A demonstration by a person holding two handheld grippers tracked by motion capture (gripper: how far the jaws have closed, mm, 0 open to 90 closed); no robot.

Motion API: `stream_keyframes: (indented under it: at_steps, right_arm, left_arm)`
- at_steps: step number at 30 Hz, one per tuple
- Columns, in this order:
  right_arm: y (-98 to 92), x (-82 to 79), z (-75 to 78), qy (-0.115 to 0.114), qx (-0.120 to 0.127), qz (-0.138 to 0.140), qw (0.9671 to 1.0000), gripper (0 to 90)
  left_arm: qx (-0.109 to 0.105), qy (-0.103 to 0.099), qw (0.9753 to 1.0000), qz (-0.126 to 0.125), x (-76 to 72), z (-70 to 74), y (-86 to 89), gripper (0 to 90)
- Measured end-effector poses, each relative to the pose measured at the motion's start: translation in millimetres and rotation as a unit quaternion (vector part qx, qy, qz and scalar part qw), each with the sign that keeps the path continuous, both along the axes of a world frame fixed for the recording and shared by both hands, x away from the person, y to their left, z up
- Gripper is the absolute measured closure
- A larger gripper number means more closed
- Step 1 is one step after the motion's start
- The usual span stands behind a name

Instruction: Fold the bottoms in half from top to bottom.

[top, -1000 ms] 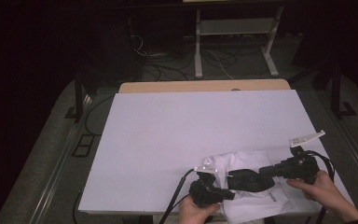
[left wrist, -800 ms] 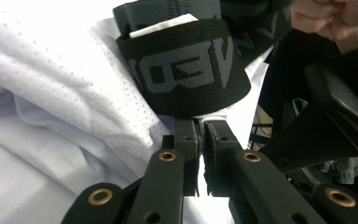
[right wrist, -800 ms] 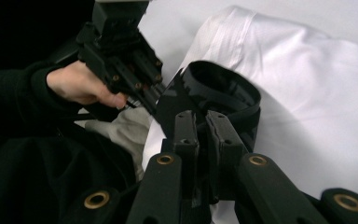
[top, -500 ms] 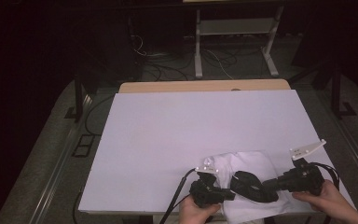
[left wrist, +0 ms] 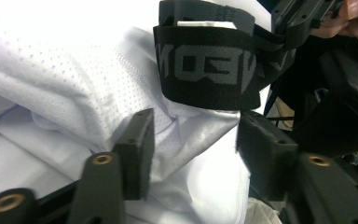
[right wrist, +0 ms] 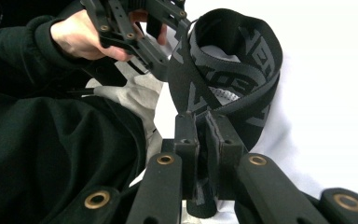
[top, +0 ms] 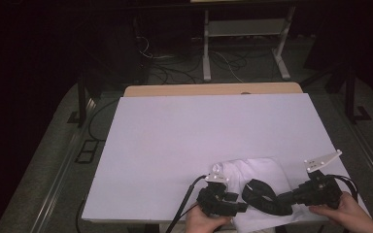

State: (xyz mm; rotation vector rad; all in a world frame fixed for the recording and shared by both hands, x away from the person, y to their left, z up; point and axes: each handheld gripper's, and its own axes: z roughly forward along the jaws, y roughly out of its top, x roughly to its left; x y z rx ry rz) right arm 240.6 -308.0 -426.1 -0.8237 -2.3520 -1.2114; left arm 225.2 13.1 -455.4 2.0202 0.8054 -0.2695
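From my seat the high view is dim, the room behind nearly black, while the white table sheet (top: 199,145) takes soft, even light with hardly a shadow. In my left gripper view the white garment (left wrist: 51,70) blows out at the top. Both gripper views blur on the nearest jaws.

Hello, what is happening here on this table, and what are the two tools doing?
A person works at a white table with a hand-held gripper in each hand. The right gripper is shut on a black elastic waistband with grey lettering, lifting it as a loop. The left gripper is open, its jaws on either side of a fold of the white mesh garment to which the band belongs. The garment lies crumpled at the near edge.
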Motion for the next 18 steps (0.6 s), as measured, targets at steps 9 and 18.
stream_keyframes:
  at_steps: [9, 18]
  right_arm:
    - [-0.4, -2.9, -0.1, 0.002, -0.007, 0.008, 0.9999, 81.1]
    - [2.2, -8.8, 2.0, 0.009, -0.043, 0.049, 0.9978, 77.3]
  left_arm:
    - [-0.023, -0.018, 0.9995, 0.006, 2.8, 11.2, 10.4, 32.3]
    - [-0.046, -0.053, 0.9973, 0.022, 17.5, 31.2, 26.7, 27.7]
